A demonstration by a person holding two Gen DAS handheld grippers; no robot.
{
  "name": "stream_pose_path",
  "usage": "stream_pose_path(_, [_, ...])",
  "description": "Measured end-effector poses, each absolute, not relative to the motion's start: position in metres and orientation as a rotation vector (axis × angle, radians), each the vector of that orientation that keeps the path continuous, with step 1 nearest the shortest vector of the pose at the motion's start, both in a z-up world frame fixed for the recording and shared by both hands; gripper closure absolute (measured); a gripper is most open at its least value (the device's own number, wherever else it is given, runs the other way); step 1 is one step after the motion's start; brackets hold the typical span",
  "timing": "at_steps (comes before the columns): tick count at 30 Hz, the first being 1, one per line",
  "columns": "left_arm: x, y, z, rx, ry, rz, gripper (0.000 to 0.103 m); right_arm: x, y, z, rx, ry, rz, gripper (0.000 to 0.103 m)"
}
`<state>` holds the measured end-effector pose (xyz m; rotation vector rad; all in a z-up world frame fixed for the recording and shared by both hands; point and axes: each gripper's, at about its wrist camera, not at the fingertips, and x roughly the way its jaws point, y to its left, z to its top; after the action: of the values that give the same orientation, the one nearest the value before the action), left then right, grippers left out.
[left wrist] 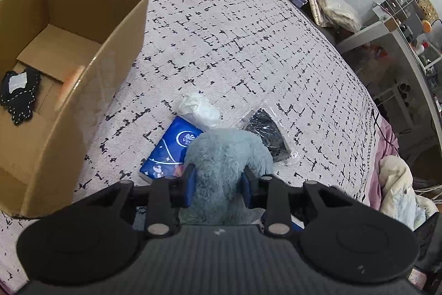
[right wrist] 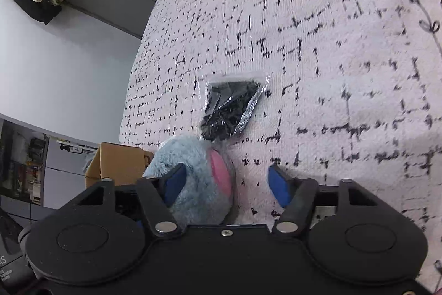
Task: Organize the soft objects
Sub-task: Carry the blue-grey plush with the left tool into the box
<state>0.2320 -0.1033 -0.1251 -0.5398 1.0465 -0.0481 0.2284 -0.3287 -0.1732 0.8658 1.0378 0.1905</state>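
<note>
On a white bedspread (left wrist: pixel 248 46) with black dashes lie one blue-grey plush toy (left wrist: pixel 223 156), one blue pack of tissues (left wrist: pixel 168 151) with a white tissue (left wrist: pixel 200 109) sticking out at its far end, and one clear bag of black bits (left wrist: pixel 266 133). One open cardboard box (left wrist: pixel 91 90) stands at the left, and a single black cloth with white stitching (left wrist: pixel 19 93) lies inside it on the box floor.

There are two grippers. The left gripper (left wrist: pixel 218 180) points steeply down at the bedspread; its two blue pads press into the plush toy from either side, narrow and clamped on it, with the fur bulging past the fingertips on the far side. The toy covers the near right corner of the tissue pack and sits just near of the black bag.

The right gripper (right wrist: pixel 228 185) also tilts down toward the bedspread. Its left pad (right wrist: pixel 174 184) lies against the toy's fur beside a pink patch (right wrist: pixel 221 176), while the right pad (right wrist: pixel 279 187) stands apart from the toy over bare bedspread, so the jaws are partly spread and not gripping. The black bag lies just beyond the toy, on the far side.
</note>
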Motion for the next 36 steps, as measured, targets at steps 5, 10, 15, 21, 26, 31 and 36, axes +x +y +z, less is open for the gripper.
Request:
stream_pose_path(5, [0.227,-0.101,-0.121,-0.534,1.048,-0.05,0.073,0.225,-0.323,-0.17,0.889,1.029,0.26,0.083])
stream_pose_path(10, [0.217,-0.093,-0.106,-0.553,1.015,-0.043,0.074,0.215,-0.316,-0.154,0.862,0.988,0.308,0.084])
stream_pose_path(15, [0.192,-0.085,-0.082,-0.551,0.955,-0.024,0.074,0.205,-0.307,-0.13,0.838,0.944,0.38,0.084])
stream_pose_path(21, [0.158,-0.066,-0.06,-0.568,0.887,0.02,0.074,0.19,-0.286,-0.113,0.797,0.906,0.478,0.084])
stream_pose_path(26, [0.141,-0.053,-0.053,-0.566,0.87,0.042,0.074,0.179,-0.273,-0.109,0.777,0.895,0.523,0.084])
stream_pose_path(31, [0.131,-0.044,-0.044,-0.569,0.842,0.043,0.074,0.167,-0.263,-0.097,0.741,0.841,0.547,0.084])
stream_pose_path(36, [0.122,-0.027,-0.037,-0.593,0.806,0.01,0.074,0.163,-0.254,-0.089,0.733,0.765,0.592,0.084])
